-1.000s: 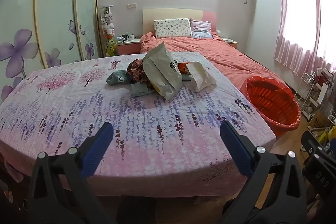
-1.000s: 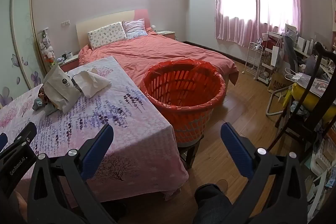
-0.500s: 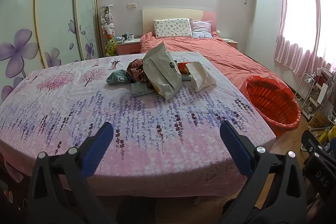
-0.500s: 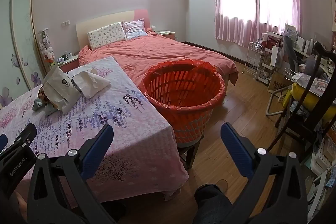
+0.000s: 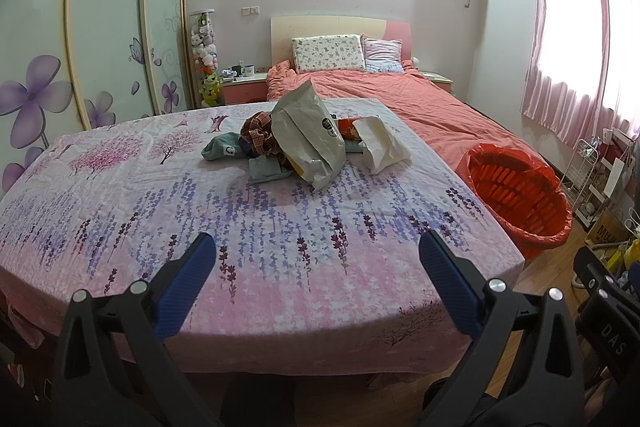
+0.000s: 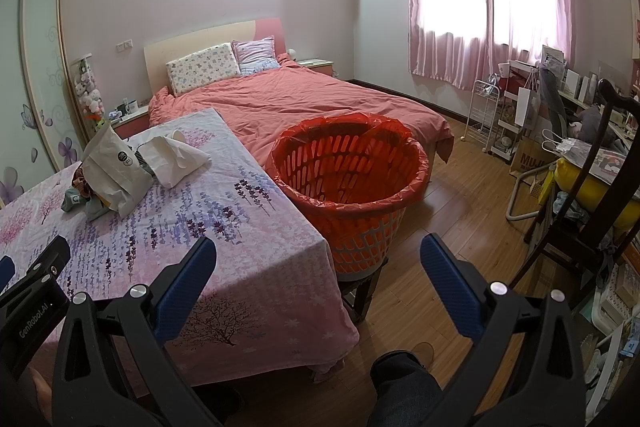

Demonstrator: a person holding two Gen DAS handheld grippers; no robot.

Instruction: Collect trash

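Left wrist | trash pile (image 5: 304,143) on table (image 5: 120,219) | basket (image 6: 348,183) beside table

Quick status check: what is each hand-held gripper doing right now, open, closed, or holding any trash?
Left hand-held gripper: open, holding nothing.
Right hand-held gripper: open, holding nothing.

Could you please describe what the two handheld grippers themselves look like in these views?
Both match: the left gripper and right gripper each have two black angular plastic fingers with silver round screw heads and textured blue pads. The right wrist view shows the left gripper's black body printed "GenRobot.AI" in white. No cables or sleeves are visible.
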